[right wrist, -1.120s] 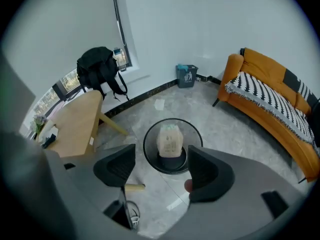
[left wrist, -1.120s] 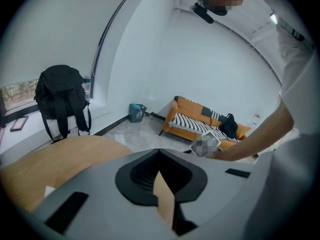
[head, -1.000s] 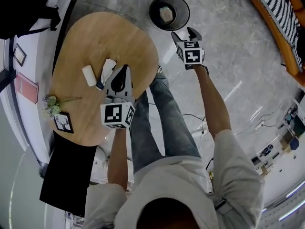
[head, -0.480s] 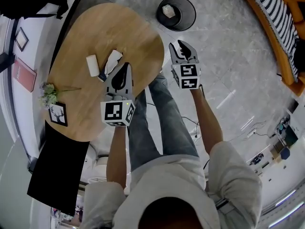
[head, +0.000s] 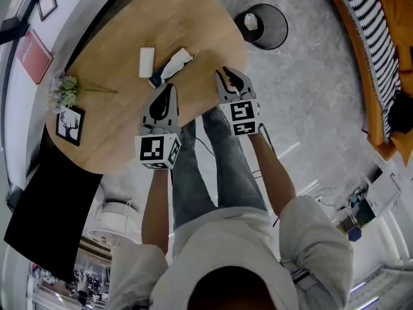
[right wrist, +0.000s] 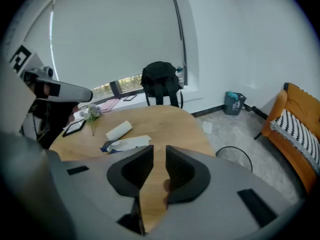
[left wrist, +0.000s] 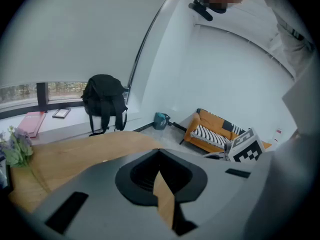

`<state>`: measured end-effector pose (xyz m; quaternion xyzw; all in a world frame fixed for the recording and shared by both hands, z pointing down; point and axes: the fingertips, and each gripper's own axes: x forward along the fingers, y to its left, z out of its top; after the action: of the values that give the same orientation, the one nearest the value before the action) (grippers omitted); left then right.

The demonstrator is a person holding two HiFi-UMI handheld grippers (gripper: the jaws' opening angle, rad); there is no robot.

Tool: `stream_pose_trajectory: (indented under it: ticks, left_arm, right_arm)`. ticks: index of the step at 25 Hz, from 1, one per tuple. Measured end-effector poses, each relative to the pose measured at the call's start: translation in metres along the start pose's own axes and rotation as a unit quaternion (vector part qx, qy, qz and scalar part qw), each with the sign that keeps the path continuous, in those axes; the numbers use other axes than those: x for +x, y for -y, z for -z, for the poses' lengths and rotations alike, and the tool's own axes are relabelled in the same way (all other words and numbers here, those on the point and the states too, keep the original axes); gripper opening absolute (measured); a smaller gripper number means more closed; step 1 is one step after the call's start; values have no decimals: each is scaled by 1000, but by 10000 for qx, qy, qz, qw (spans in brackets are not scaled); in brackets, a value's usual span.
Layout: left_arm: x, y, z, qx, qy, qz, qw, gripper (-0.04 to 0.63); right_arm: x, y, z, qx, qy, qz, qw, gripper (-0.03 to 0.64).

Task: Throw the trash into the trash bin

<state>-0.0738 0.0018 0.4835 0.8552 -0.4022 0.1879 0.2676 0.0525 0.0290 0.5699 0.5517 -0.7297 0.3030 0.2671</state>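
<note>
Head view showed the right gripper back from the trash bin at the counter edge, its fingers just closing to a narrow, empty gap (one white scrap already lay in the bin). The left gripper, fingers together and empty, had edged toward the crumpled tissue and white roll on the counter, likely the next pickup.

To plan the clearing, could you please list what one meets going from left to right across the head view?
pink book → flowers → white roll → crumpled tissue → trash bin → striped cushion
</note>
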Motion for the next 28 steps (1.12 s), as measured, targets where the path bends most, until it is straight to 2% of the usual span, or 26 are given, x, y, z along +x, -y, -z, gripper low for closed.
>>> stream_pose_trajectory:
  ticks: [3,5,8,11,17,20,21,22,24,28]
  left_arm:
    - [-17,-20,5,-143,81,-207,9997,18]
    - [-29,-33,7,-239,141,-355,9990,18]
    - [-46,-52,11,-383,213,-578,9974,18]
    - [-62,-72,16,-511,289,-775,9953,18]
    - [-90,-99,26,-774,436,-1110,9898,18]
    - [-102,-110,33,-892,483,-1237,9871,18]
    - [-105,-113,35,-937,495,-1281,9861,18]
    - [-109,-116,38,-977,507,-1320,9851,18]
    - [-115,-122,42,-1024,526,-1369,9839,18]
    - [-124,-130,46,-1072,554,-1416,9825,18]
  right_arm:
    - [13,-34,-2,-250,-93,-274,9993,83]
    - [21,-52,-4,-429,-142,-434,9980,44]
    - [31,-80,-6,-604,-242,-768,9949,30]
    - [41,-102,-5,-740,-369,-1015,9914,29]
    - [59,-128,7,-1085,-645,-1191,9848,29]
    - [67,-141,13,-949,-790,-1402,9824,34]
    - [70,-146,17,-783,-868,-1505,9817,117]
    - [73,-150,20,-582,-946,-1600,9808,274]
    - [77,-156,25,-241,-1043,-1675,9800,303]
    - [86,-157,28,-2,-1134,-1501,9821,324]
